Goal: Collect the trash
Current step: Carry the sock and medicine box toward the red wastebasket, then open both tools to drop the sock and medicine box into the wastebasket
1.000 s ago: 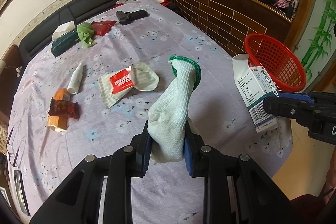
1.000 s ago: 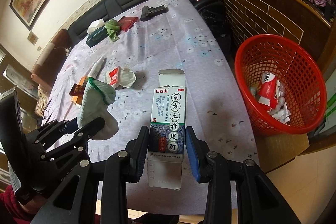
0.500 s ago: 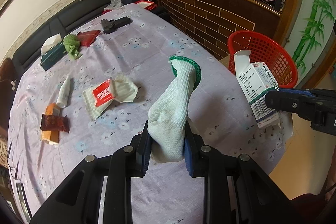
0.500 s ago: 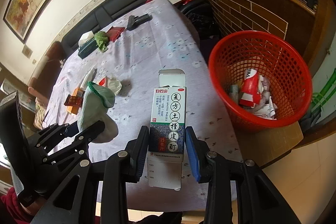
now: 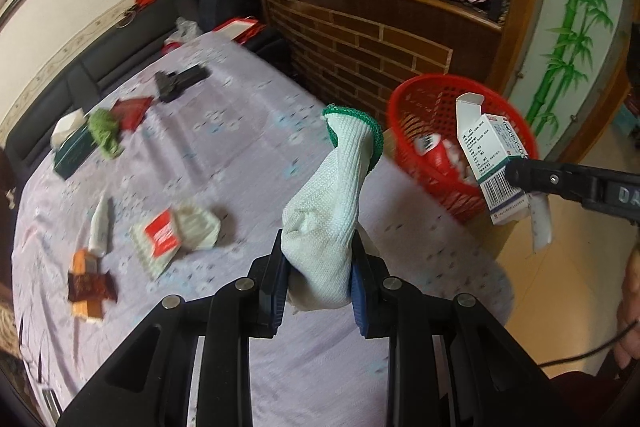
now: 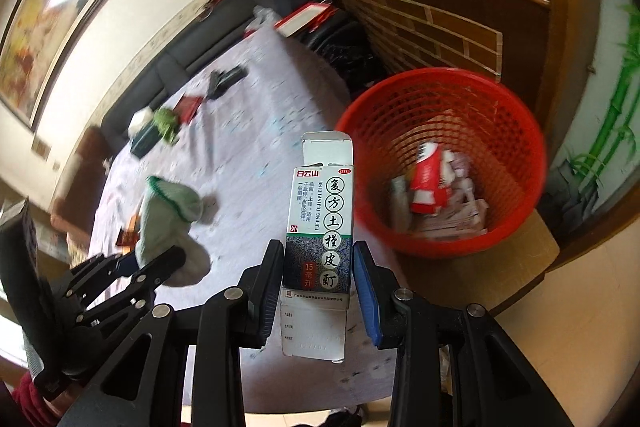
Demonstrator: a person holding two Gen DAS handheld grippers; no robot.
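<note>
Glove (image 5: 332, 211) clamped in left tool (image 5: 318, 279), medicine box (image 6: 320, 227) in right tool (image 6: 318, 279).

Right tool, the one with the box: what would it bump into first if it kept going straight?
Probably the tablecloth near the table's edge, just left of the red basket; depth is hard to judge.

A framed painting (image 6: 52, 27) hangs above what looks like a dark sofa (image 5: 100, 75).

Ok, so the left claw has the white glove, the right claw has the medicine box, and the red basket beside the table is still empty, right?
Not quite. The red basket already holds trash, as the right wrist view shows. The rest stands: left claw grips the white glove, right claw grips the medicine box.
</note>
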